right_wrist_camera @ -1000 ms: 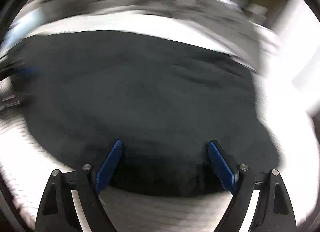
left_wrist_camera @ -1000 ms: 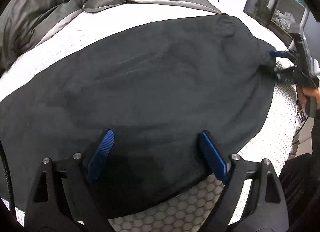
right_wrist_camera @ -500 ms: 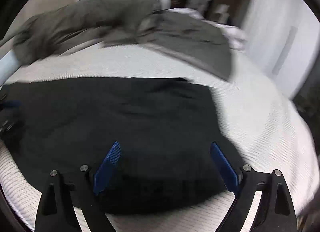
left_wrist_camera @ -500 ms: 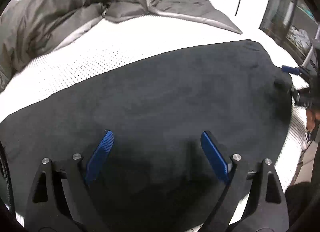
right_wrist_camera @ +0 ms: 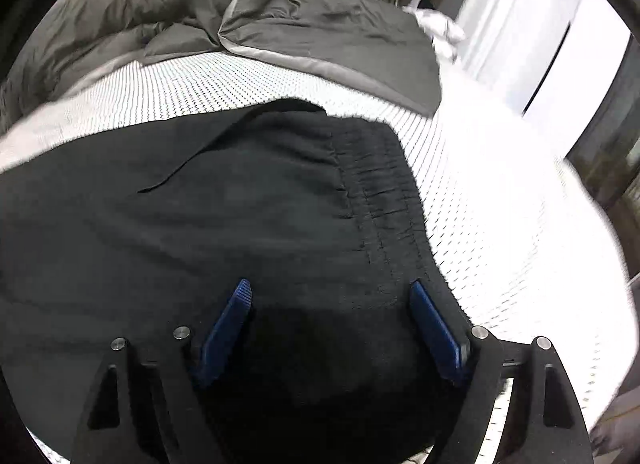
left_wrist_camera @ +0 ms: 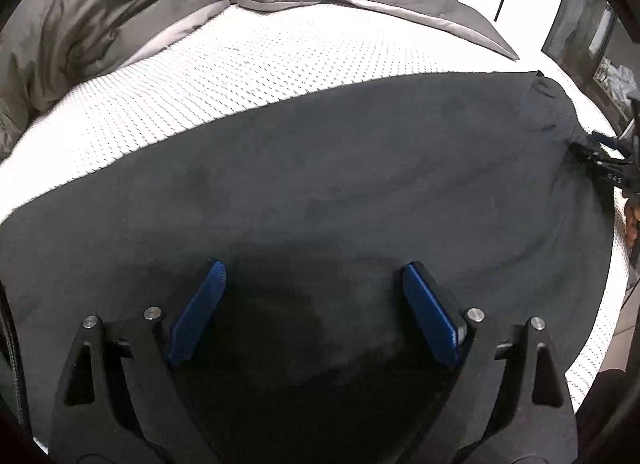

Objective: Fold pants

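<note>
Black pants (left_wrist_camera: pixel 320 183) lie spread flat across a white mattress (left_wrist_camera: pixel 224 75). My left gripper (left_wrist_camera: pixel 314 266) hovers over the near part of the cloth, open, its blue pads (left_wrist_camera: pixel 196 312) wide apart with only flat fabric below. In the right wrist view the pants (right_wrist_camera: pixel 200 223) end in a gathered elastic waistband (right_wrist_camera: pixel 380 191). My right gripper (right_wrist_camera: pixel 330 286) stands over that waistband end. Its jaws are closing, with cloth beneath them, and the pads (right_wrist_camera: pixel 436 328) do not pinch it. The right gripper (left_wrist_camera: pixel 604 163) also shows at the pants' far right edge in the left wrist view.
A rumpled grey duvet (left_wrist_camera: pixel 120 11) is heaped along the far side of the bed (right_wrist_camera: pixel 320 23). The mattress edge (left_wrist_camera: pixel 600 324) drops off at the right. White wall and dark furniture (right_wrist_camera: pixel 600 143) stand beyond the bed. A hand (left_wrist_camera: pixel 632 219) holds the right gripper.
The left gripper has slid across the pants, so more mattress and duvet show. The right gripper has swung toward the waistband end, and its fingers stand a little closer together.
</note>
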Action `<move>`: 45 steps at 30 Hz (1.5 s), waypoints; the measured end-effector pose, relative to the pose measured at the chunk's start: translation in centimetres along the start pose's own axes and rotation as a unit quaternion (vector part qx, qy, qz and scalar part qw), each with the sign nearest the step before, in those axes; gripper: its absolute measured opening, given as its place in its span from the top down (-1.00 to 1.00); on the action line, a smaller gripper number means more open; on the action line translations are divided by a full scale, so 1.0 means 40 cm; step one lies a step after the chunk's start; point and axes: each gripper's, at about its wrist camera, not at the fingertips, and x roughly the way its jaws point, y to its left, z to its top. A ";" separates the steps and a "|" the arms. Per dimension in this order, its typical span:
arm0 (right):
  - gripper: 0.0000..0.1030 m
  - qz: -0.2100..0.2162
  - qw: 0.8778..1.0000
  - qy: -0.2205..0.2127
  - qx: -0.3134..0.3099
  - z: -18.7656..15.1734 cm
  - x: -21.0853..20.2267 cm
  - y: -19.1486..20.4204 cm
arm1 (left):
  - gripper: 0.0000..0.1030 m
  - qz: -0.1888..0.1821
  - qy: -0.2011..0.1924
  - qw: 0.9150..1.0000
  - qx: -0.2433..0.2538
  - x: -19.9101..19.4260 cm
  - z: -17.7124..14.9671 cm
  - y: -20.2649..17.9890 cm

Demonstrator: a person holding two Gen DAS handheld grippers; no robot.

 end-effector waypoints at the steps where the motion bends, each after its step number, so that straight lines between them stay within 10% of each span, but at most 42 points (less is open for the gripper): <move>1: -0.60 -0.005 1.000 -0.010 -0.003 0.005 -0.017 0.003 | -0.73 0.000 -0.008 1.000 0.000 -0.010 0.012 -0.001; 14: -0.70 0.230 0.969 -0.021 -0.084 0.241 0.041 0.385 | -0.76 0.039 -0.012 0.998 -0.049 0.071 0.098 0.124; 18: -0.69 0.161 0.975 0.008 -0.154 0.249 0.140 0.404 | -0.76 0.029 -0.012 0.999 -0.042 0.073 0.091 0.134; 22: -0.70 0.028 0.997 0.031 -0.060 0.249 0.232 0.167 | -0.76 0.024 -0.013 0.999 -0.039 0.078 0.089 0.133; 27: -0.68 -0.012 0.999 0.038 -0.006 0.244 0.217 0.092 | -0.74 0.038 -0.012 0.998 -0.042 0.068 0.089 0.119; 32: -0.86 0.081 0.996 -0.038 -0.002 0.190 -0.014 0.192 | -0.72 0.006 -0.040 0.999 -0.016 -0.015 0.084 0.038; 37: -0.89 0.201 0.976 -0.003 -0.080 0.047 -0.096 0.411 | -0.73 -0.013 0.004 0.999 0.053 0.031 0.034 -0.094; 42: -0.89 0.181 0.979 0.023 -0.096 -0.020 -0.082 0.422 | -0.81 0.018 0.006 0.998 0.063 0.005 -0.005 -0.064; 45: -0.91 0.055 0.996 0.025 -0.062 -0.062 -0.062 0.304 | -0.90 0.054 -0.006 0.998 0.032 -0.027 -0.050 0.030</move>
